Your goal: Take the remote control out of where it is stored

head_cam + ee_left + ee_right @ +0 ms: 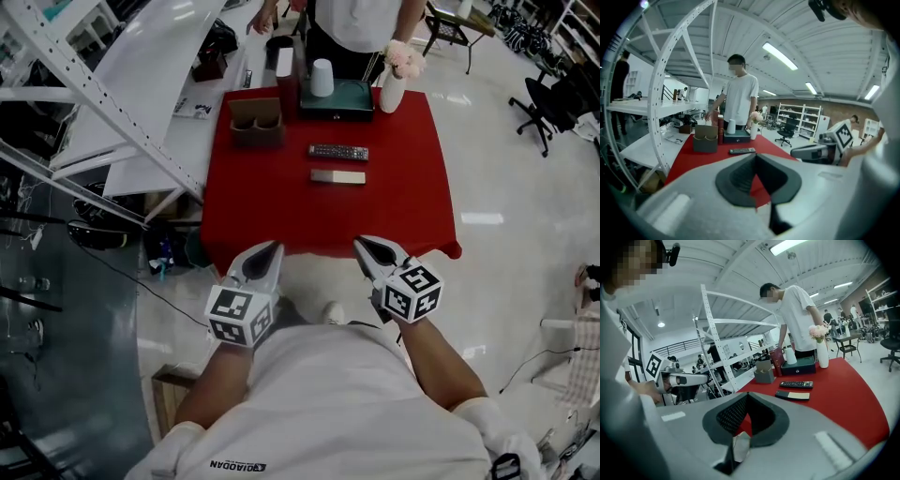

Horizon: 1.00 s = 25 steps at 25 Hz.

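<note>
Here left tongs (pixel 275 247) and right tongs (pixel 360 243) clenched, empty, near red table (pixel 281 208) edge; remote control (pixel 338 152) lies mid-table.

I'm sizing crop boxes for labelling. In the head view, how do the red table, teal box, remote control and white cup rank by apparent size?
1. red table
2. teal box
3. remote control and white cup: about alike, one long and thin, one stubby, so not ranked.

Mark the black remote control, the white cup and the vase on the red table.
black remote control (pixel 338 152), head view, middle of its button face.
white cup (pixel 322 79), head view, middle of its side wall.
vase (pixel 392 94), head view, its white body below the flowers.
</note>
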Motion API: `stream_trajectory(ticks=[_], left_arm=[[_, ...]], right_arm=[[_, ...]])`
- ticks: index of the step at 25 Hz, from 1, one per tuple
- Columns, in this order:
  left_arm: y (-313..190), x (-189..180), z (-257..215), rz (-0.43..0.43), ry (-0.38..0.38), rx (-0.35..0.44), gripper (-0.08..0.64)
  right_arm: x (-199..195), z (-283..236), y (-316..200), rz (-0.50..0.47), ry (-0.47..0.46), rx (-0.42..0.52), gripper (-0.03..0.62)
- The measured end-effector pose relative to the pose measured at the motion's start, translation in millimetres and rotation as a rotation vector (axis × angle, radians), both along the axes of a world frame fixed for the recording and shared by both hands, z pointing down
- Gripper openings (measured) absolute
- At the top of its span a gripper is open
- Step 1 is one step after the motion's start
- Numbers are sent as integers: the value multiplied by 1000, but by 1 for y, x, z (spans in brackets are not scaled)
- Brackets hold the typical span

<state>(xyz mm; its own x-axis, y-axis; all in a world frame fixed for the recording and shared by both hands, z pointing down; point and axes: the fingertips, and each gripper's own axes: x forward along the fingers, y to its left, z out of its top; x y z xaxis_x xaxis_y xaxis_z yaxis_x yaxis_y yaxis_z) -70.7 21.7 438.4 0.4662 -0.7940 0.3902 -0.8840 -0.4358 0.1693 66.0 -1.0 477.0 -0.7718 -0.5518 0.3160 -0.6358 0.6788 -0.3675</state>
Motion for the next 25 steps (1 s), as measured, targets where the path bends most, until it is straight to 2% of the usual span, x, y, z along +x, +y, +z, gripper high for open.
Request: stream_trajectory(ticks=[4, 11, 25], left_arm=[[3, 0, -4, 12, -16, 3, 2], [-12, 1, -23, 106, -28, 32, 2], [-17, -53, -11, 154, -17, -9, 2]], right_arm=[[-2, -8, 8, -4, -12, 19, 3], [-11, -22, 3, 66, -26, 18, 3], [-66, -36, -1, 121, -13, 39, 3]])
